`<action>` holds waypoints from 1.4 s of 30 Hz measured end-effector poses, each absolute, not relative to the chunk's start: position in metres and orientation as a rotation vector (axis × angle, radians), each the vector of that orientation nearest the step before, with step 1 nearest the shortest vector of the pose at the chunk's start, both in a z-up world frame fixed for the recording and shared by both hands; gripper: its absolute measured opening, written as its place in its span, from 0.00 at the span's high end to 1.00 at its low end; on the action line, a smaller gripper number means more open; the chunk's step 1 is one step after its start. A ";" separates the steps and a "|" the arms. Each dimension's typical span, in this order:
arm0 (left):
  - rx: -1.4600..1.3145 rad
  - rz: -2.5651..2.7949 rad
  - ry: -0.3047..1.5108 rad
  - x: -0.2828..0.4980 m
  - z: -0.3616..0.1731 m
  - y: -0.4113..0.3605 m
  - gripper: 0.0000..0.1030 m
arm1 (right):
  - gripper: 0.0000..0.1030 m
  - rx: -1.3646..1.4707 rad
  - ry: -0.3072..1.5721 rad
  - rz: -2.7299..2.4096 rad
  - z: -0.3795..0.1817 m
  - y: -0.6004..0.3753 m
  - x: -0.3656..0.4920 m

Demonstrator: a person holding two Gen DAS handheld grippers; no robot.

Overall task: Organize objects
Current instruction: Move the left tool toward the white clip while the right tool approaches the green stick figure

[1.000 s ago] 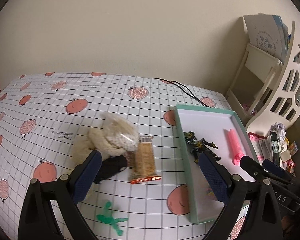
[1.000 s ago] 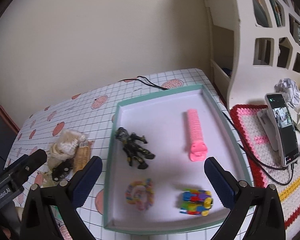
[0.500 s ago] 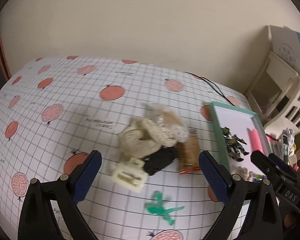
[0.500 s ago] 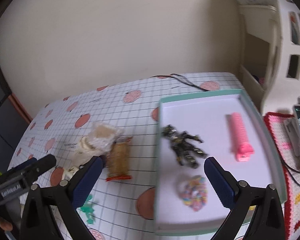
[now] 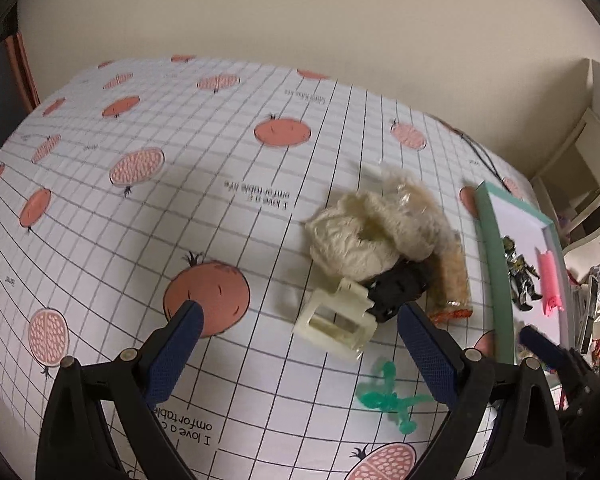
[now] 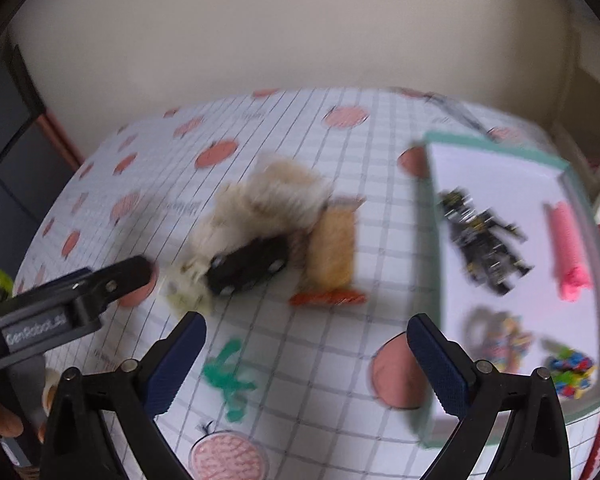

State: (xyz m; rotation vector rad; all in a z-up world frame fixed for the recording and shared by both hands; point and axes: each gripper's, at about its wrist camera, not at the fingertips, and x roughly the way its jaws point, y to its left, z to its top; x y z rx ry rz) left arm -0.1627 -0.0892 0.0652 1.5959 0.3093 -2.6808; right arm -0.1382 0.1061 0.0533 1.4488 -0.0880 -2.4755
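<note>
Two grippers hang over the tabletop [image 5: 148, 208], and both have their jaws spread wide with nothing in them. The left gripper [image 5: 300, 356] is just near a small pile in the middle. In the pile sit a cream frame [image 5: 334, 322], a black car [image 5: 398, 288], a fluffy cream ball [image 5: 352, 240] and a snack bar [image 5: 452, 280] — all touching or almost touching. A green figure [image 5: 388, 396] lies alone, nearer than the pile, by the left gripper's right finger. The right gripper [image 6: 306, 360] is above the green figure too. On the right lies a tray [image 6: 432, 240] — it holds a dark robot toy [image 6: 480, 240], a pink roll [image 6: 566, 248], a bead ring [image 6: 498, 340] and a block toy [image 6: 570, 368]. The right view is blurry.
</note>
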 end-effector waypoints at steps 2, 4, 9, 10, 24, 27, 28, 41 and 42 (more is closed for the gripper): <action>1.623 -2.668 0.307 -0.162 0.061 -0.089 0.05 | 0.06 1.493 -0.071 -2.440 0.045 0.099 -0.137; 1.634 -2.664 0.302 -0.162 0.058 -0.088 0.05 | 0.06 1.518 -0.047 -2.408 0.039 0.093 -0.136; 1.673 -2.673 0.327 -0.163 0.052 -0.086 0.05 | 0.06 1.569 -0.003 -2.344 0.028 0.083 -0.132; 1.679 -2.676 0.328 -0.163 0.051 -0.085 0.05 | 0.06 1.574 0.002 -2.336 0.027 0.082 -0.132; 1.720 -2.691 0.207 -0.172 0.035 -0.069 0.05 | 0.07 1.645 0.145 -2.274 0.009 0.067 -0.127; 1.728 -2.680 0.199 -0.174 0.031 -0.069 0.05 | 0.10 1.646 0.187 -2.280 0.007 0.063 -0.126; 1.729 -2.677 0.198 -0.174 0.030 -0.069 0.05 | 0.10 1.645 0.194 -2.282 0.007 0.063 -0.126; 1.753 -2.674 0.170 -0.179 0.025 -0.065 0.27 | 0.40 1.618 0.145 -2.312 0.013 0.072 -0.132; 1.758 -2.672 0.165 -0.179 0.024 -0.065 0.28 | 0.44 1.618 0.132 -2.311 0.014 0.074 -0.133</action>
